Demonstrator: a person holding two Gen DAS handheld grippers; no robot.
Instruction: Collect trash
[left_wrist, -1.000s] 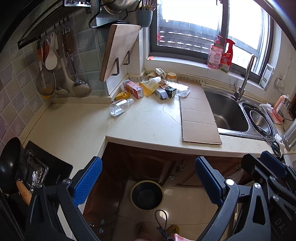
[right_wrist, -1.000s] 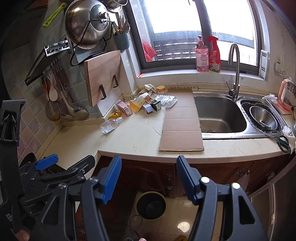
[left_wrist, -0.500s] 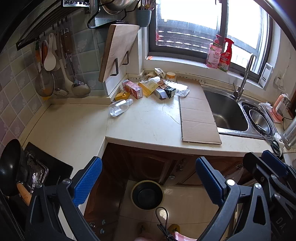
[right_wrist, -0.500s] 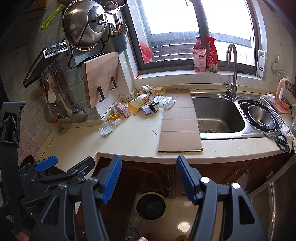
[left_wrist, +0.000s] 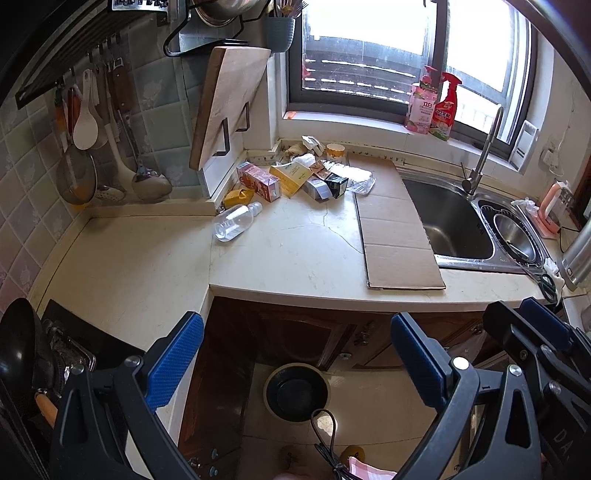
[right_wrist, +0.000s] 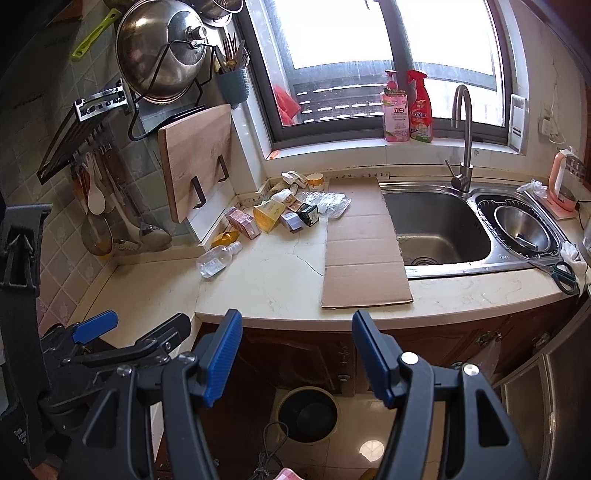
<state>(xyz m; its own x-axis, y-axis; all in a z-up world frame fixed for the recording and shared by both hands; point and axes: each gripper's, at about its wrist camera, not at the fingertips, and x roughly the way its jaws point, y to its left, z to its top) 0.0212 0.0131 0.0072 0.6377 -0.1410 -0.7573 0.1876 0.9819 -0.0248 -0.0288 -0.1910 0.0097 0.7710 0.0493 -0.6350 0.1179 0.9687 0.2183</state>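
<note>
Both wrist views look down, well back; share countertop (left_wrist: 295, 254), bin (right_wrist: 307, 413).

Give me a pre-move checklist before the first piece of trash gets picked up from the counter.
1. Left hand-held gripper open with nothing between its blue pads: ok.
2. Right hand-held gripper open and holding nothing: ok.
3. Trash bin on the floor below the counter edge, mouth uncovered: ok.
4. Plastic bottle lying on its side, apart from the pile of cartons, free to grab: ok.
5. Either gripper already at the trash: not ok, both hang in front of the counter over the floor.
6. Cardboard sheet flat, its right edge overlapping the sink rim; whether it counts as trash: cannot tell.
</note>
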